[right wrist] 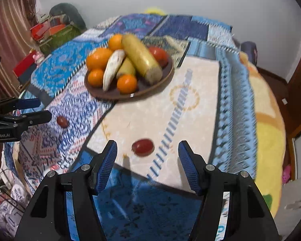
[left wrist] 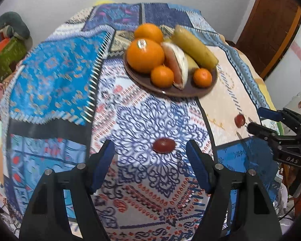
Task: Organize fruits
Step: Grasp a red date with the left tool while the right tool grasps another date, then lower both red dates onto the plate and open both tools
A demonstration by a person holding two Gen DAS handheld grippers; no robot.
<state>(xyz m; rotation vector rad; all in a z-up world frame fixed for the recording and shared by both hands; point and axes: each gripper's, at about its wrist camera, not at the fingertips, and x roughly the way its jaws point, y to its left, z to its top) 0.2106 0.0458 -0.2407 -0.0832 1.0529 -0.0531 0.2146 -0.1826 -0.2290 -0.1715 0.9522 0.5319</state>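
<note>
A patterned blue cloth (left wrist: 56, 76) covers the surface, and on it sits a brown plate (left wrist: 190, 93) piled with oranges, bananas and a grapefruit wedge. Nearer, the left gripper (left wrist: 150, 148) and right gripper (right wrist: 147, 147) both have their fingers spread wide, empty. One small red fruit (left wrist: 163, 145) lies on the cloth just ahead of the left gripper, another red fruit (right wrist: 142, 147) just ahead of the right gripper.

**Open cloth in front, crowded plate behind**

In the left wrist view, bare patterned cloth (left wrist: 150, 120) fills the centre of the frame; only a small red fruit (left wrist: 164, 145) lies there, between the wide-set fingers of the left gripper (left wrist: 150, 150). The heaped plate (left wrist: 190, 94) blocks the upper centre. In the right wrist view, another red fruit (right wrist: 142, 147) sits on the beige patch (right wrist: 150, 116) at lower centre, with free cloth all around.
</note>
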